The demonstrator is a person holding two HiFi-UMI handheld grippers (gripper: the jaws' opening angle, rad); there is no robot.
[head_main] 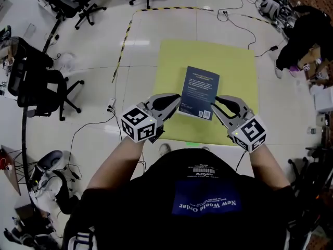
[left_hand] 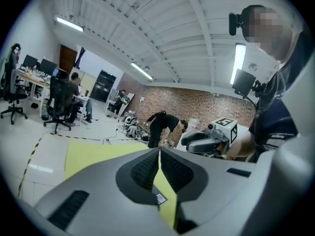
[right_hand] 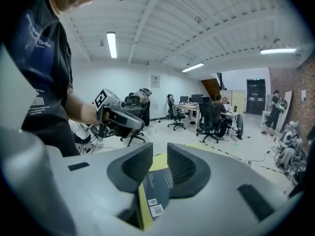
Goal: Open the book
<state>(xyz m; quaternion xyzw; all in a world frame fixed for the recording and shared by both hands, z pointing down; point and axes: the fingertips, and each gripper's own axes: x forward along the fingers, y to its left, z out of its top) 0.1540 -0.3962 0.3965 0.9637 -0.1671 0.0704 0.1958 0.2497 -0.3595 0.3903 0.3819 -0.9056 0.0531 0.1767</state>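
Clearly the left tool (head_main: 176,102) has its grey jaws pressed together with nothing between them, as the left gripper view (left_hand: 160,154) shows. Its tip sits at the lower left edge of the dark blue rectangular paperback book (head_main: 199,92). Whether it actually touches the cover is hard to say from the head view.

The right tool (head_main: 218,101) has its jaws a little apart and empty. In the right gripper view (right_hand: 160,150) the book (right_hand: 156,188) shows through the gap, lying below and beyond the ribbed pads. This tool's tip is just beside the book's lower right edge.

The book lies closed at the centre of the head view, back cover up with white print and a barcode label. It rests flat on a pale yellow rectangular mat (head_main: 239,72), towards the mat's near edge.

Each tool carries a white cube with black square markers, and the person's bare forearms run down to the bottom of the frame.

Further out, a black-and-yellow striped tape line (head_main: 123,43) crosses the pale floor at upper left. A black office chair (head_main: 36,82) stands at the left edge.
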